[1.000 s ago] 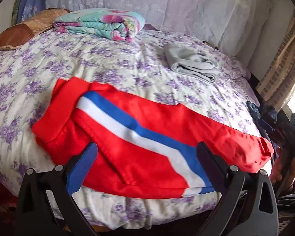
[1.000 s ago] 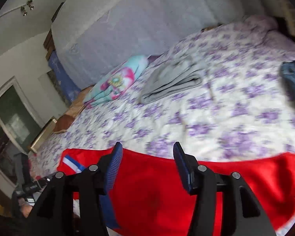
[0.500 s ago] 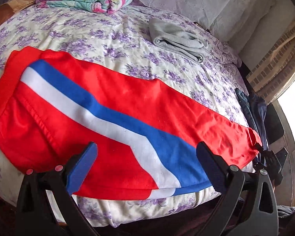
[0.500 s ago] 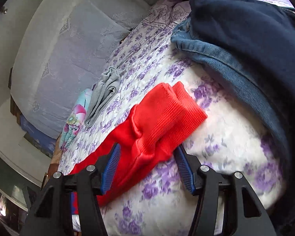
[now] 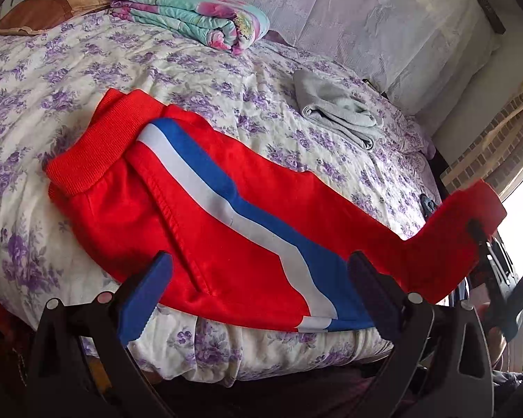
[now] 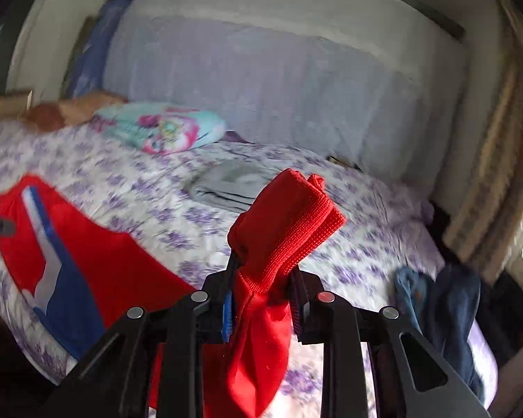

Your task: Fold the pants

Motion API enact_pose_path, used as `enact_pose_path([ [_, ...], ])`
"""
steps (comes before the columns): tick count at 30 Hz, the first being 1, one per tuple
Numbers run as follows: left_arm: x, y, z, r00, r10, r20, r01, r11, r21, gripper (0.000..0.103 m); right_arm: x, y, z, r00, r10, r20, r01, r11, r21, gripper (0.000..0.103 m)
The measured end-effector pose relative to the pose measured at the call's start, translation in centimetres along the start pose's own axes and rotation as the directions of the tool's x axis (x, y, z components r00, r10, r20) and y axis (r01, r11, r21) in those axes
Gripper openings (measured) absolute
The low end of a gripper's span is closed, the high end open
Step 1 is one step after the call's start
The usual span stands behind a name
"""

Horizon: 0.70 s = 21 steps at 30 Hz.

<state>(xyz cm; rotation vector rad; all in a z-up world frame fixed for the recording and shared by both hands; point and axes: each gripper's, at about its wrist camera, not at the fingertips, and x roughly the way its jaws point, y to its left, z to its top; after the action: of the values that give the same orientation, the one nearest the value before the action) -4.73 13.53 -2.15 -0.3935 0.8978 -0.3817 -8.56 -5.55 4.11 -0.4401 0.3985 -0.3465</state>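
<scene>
At lower centre the right gripper [image 6: 263, 291] was clamped on the ribbed cuff [image 6: 289, 223] of the red pants [image 6: 97, 261], lifting it off the floral bedspread [image 6: 177, 209]. Dark jeans [image 6: 446, 313] lay at lower right.

The right wrist view is motion-blurred: the bedspread [image 6: 164, 202] print smears, and the dark clothes [image 6: 446, 313] at the bed's edge could be jeans. The red pants [image 6: 282, 244] cuff hides the right gripper [image 6: 261, 275] fingertips and part of the grey folded garment [image 6: 226, 188].
</scene>
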Motion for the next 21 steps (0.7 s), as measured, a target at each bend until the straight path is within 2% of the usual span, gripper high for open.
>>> enact_pose_path([
  [1,-0.3,0.2,-0.2,1.0,0.0,0.005,0.0,1.0,-0.005,0.098,0.8,3.2,0.1,1.0,0.005,-0.011,-0.006,0.993,-0.119,0.026],
  [2,-0.6,0.5,-0.3,1.0,0.001,0.009,-0.001,1.0,-0.013,0.098,1.9,6.6,-0.6,0.999,0.006,-0.036,-0.015,0.969,-0.245,0.026],
  [4,-1.1,1.3,-0.6,1.0,0.007,0.018,-0.006,0.999,-0.036,0.098,4.2,12.2,-3.1,0.991,0.021,-0.134,-0.078,0.899,-0.432,0.026],
  [5,-1.4,1.7,-0.6,1.0,0.013,0.023,-0.012,0.999,-0.048,0.098,4.8,14.2,-4.6,0.988,0.004,-0.153,-0.081,0.861,-0.502,0.023],
  [7,-2.0,2.8,-0.8,0.999,0.029,0.031,-0.027,0.997,-0.072,0.098,4.2,15.9,-5.6,0.998,-0.049,-0.036,0.02,0.826,-0.564,0.02],
  [8,-2.2,3.2,-0.8,0.999,0.036,0.032,-0.033,0.996,-0.082,0.098,4.1,15.8,-5.4,0.998,-0.049,-0.032,0.023,0.825,-0.565,0.022],
  [10,-2.3,3.9,-0.7,0.998,0.046,0.031,-0.043,0.994,-0.098,0.098,3.8,14.4,-4.5,0.998,-0.008,-0.055,-0.022,0.86,-0.51,0.037],
  [11,-2.3,4.1,-0.7,0.998,0.048,0.03,-0.044,0.994,-0.103,0.098,3.3,13.4,-3.8,0.997,0.038,-0.061,-0.062,0.883,-0.465,0.054],
  [12,-2.3,4.3,-0.7,0.998,0.049,0.03,-0.045,0.993,-0.107,0.098,2.5,12.4,-3.2,0.992,0.109,-0.065,-0.127,0.899,-0.419,0.061],
  [14,-2.2,4.4,-0.8,0.998,0.049,0.029,-0.045,0.993,-0.11,0.098,0.7,10.2,-1.9,0.959,0.275,-0.066,-0.282,0.908,-0.309,0.061],
  [15,-2.2,4.4,-0.8,0.998,0.049,0.027,-0.046,0.993,-0.109,0.098,0.1,9.0,-1.3,0.941,0.333,-0.061,-0.337,0.905,-0.259,0.059],
  [16,-2.1,4.3,-0.8,0.998,0.05,0.024,-0.047,0.993,-0.107,0.098,0.0,8.0,-0.5,0.927,0.37,-0.063,-0.375,0.902,-0.213,0.059],
  [18,-2.1,4.1,-0.9,0.998,0.051,0.021,-0.049,0.993,-0.104,0.098,0.5,6.0,0.8,0.901,0.425,-0.089,-0.434,0.891,-0.131,0.037],
  [20,-2.2,4.1,-0.9,0.998,0.05,0.024,-0.047,0.993,-0.109,0.098,1.9,5.0,1.3,0.881,0.453,-0.139,-0.467,0.88,-0.091,0.035],
  [21,-2.3,4.1,-0.9,0.998,0.05,0.025,-0.047,0.993,-0.111,0.098,2.7,5.3,1.3,0.869,0.464,-0.172,-0.485,0.868,-0.106,0.035],
])
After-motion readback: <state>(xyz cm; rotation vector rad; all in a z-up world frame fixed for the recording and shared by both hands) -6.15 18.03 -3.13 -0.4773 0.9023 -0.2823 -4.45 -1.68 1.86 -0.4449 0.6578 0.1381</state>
